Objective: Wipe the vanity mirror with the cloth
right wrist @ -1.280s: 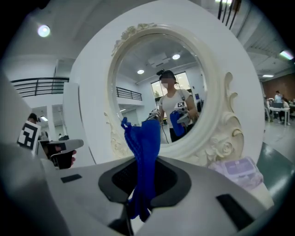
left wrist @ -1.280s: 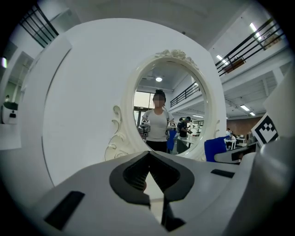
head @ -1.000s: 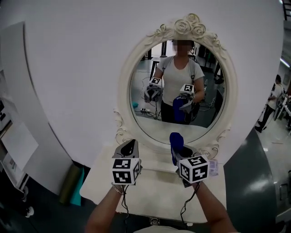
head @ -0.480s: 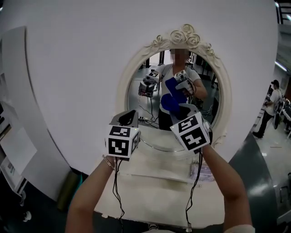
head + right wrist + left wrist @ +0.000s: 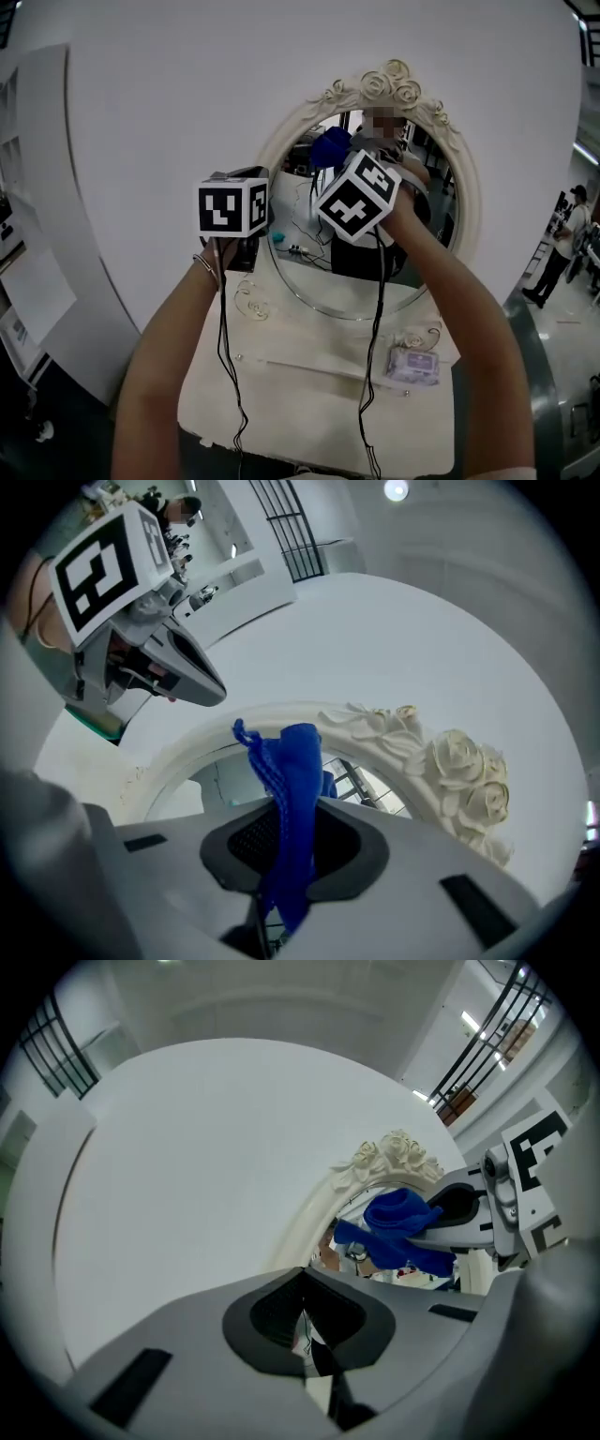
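Observation:
The oval vanity mirror (image 5: 314,267) has a white carved frame topped with roses (image 5: 394,80). A blue cloth (image 5: 330,147) is clamped in my right gripper (image 5: 349,159), which is raised against the upper left of the glass. In the right gripper view the cloth (image 5: 291,799) hangs from between the jaws of the right gripper (image 5: 281,855), just below the rose carving (image 5: 459,771). My left gripper (image 5: 244,175) is held up beside the mirror's left frame. Its jaws (image 5: 305,1321) are shut on nothing. The left gripper view shows the cloth (image 5: 398,1227) at the frame's top.
A white vanity table (image 5: 309,394) stands below the mirror, with a packet of wipes (image 5: 412,364) at its right. Cables hang from both grippers over the tabletop. A big round white panel (image 5: 169,112) backs the mirror. A person (image 5: 565,239) stands far right.
Both grippers rose from just above the tabletop to the mirror's upper half. The cloth went up with the right gripper and now sits at the upper left of the glass.

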